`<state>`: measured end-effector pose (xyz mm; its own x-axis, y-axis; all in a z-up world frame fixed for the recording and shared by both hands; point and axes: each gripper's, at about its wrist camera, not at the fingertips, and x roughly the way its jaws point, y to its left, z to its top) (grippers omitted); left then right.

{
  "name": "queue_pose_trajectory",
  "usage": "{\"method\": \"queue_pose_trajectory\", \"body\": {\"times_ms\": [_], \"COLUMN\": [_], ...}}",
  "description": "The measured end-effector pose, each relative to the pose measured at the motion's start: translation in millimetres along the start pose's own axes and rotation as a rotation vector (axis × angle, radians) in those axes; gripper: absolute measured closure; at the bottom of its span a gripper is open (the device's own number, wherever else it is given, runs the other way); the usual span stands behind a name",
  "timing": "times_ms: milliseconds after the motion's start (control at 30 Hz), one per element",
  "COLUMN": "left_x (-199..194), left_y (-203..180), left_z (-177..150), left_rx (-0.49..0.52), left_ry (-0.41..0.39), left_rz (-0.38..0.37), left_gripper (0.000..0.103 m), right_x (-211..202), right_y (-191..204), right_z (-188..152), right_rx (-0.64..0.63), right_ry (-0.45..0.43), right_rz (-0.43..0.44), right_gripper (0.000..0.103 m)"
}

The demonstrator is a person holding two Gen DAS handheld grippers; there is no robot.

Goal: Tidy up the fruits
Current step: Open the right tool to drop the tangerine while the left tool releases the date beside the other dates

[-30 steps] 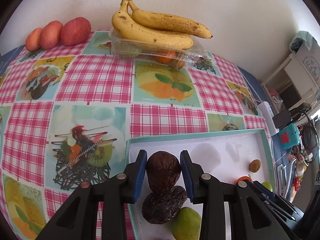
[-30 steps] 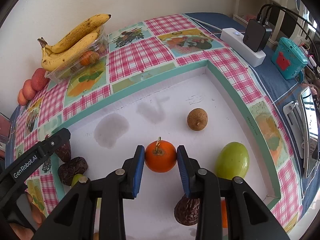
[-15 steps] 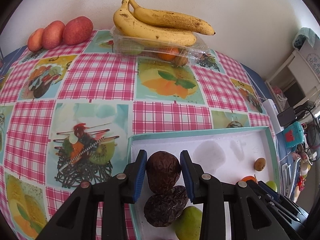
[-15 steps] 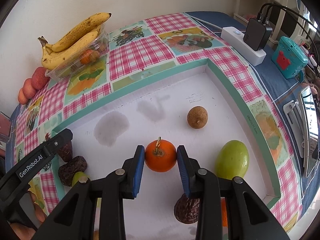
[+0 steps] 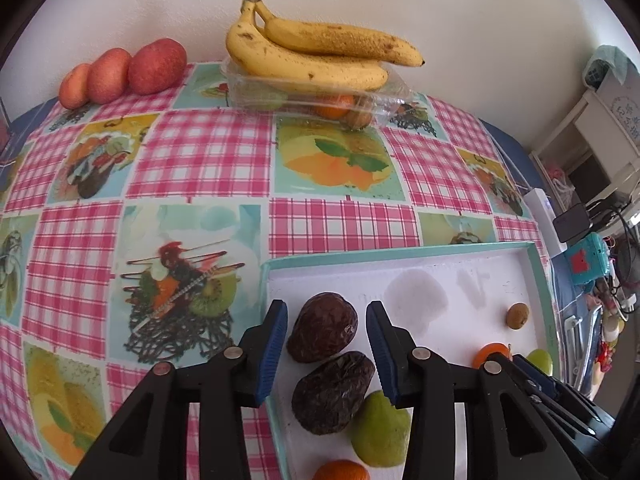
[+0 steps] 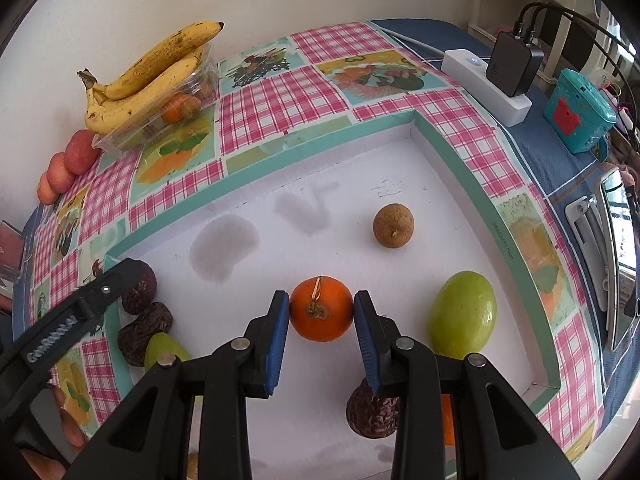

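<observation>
Since a second ago my left tongs have spread apart, so the blue pads that were pinching the dark wrinkled fruit now stand clear of it on both sides, released, with the fruit resting on the white floor of the tray near its left wall. Just behind it, touching, lies a second wrinkled fruit, and a green fruit sits against that one. My right tongs have not shifted: the pads press both sides of the small orange, grasping it, stem facing me, at the middle of the tray. To its right, apart from it, stands a larger green fruit; a round brown fruit lies farther back, well apart from both. Another wrinkled dark fruit peeks out under my right pad, nearer me. Outside the tray, on the checked tablecloth, a clear plastic box by the wall carries a bunch of bananas on top, with an orange fruit visible inside. Three red apples line up against the wall to the left of the box. A white power strip with a black charger lies beyond the tray's right corner.
</observation>
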<state>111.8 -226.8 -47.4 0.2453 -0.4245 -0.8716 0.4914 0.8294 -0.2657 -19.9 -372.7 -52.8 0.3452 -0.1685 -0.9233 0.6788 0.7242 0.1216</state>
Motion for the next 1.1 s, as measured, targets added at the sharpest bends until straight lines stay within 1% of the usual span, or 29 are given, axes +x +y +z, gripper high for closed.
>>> {"method": "queue_pose_trajectory", "body": {"times_ms": [67,133,200,267,300,400,467,500,567,600,633,733,800,867,933,1000,1033,1100], "left_x": [-7.3,-17.7,-26.7,-34.2,-37.0,-40.4,-39.9,-39.7,-41.7,-43.1,-46.1,-53.2,-58.4,-65.6,-71.2,-72.7,-73.3,-74.5], "left_y": [0.7,4.4,9.5,16.5,20.8,36.9,49.4,52.8,63.7,67.4,71.5,76.7,79.1,82.8,84.9,87.0,88.6,91.0], "left_z": [0.6,1.3,1.7,1.2,0.6,-5.2,-11.8,-13.7,-20.2,-22.5,-25.6,-30.8,-33.6,-37.4,-40.9,-44.9,-47.8,-52.3], "left_rx": [0.003,0.001,-0.004,-0.007,-0.012,-0.037,-0.060,-0.071,-0.098,-0.107,-0.113,-0.109,-0.111,-0.117,-0.118,-0.115,-0.113,-0.110], "left_ry": [-0.004,-0.012,-0.023,-0.026,-0.027,-0.021,-0.007,-0.003,-0.003,-0.007,-0.018,-0.036,-0.043,-0.059,-0.067,-0.053,-0.046,-0.034], "left_rz": [0.006,0.014,0.034,0.072,0.096,0.163,0.211,0.224,0.247,0.255,0.269,0.298,0.306,0.313,0.318,0.320,0.321,0.314], "left_gripper": [0.056,0.042,0.039,0.035,0.032,0.022,0.019,0.018,0.011,0.003,0.000,0.000,0.000,0.000,0.000,0.000,0.000,0.000], "right_x": [-0.5,-1.5,-3.0,-5.7,-6.8,-9.5,-12.1,-13.1,-17.2,-18.3,-19.9,-23.4,-24.5,-28.2,-31.2,-33.2,-33.6,-34.9], "right_y": [-0.4,-0.3,0.3,1.1,1.4,2.7,3.3,4.5,8.5,10.0,11.9,18.4,25.3,33.0,39.2,44.4,46.4,49.3], "right_z": [-0.3,-1.1,-1.5,-2.4,-3.1,-7.1,-10.3,-11.3,-15.3,-16.5,-18.3,-22.6,-24.5,-27.1,-29.8,-34.5,-37.1,-42.0], "right_rx": [-0.005,-0.010,-0.014,-0.024,-0.029,-0.030,-0.027,-0.031,-0.050,-0.056,-0.061,-0.060,-0.070,-0.086,-0.097,-0.105,-0.107,-0.109], "right_ry": [0.003,0.004,0.005,0.003,0.002,0.005,0.003,0.001,-0.010,-0.013,-0.018,-0.032,-0.035,-0.052,-0.066,-0.074,-0.074,-0.074], "right_rz": [-0.001,-0.008,-0.008,-0.020,-0.023,-0.014,-0.009,-0.015,-0.033,-0.035,-0.036,-0.030,-0.014,-0.004,0.000,0.006,0.008,0.013], "right_gripper": [0.068,0.068,0.068,0.068,0.067,0.056,0.046,0.043,0.034,0.031,0.028,0.028,0.024,0.017,0.016,0.015,0.012,0.012]}}
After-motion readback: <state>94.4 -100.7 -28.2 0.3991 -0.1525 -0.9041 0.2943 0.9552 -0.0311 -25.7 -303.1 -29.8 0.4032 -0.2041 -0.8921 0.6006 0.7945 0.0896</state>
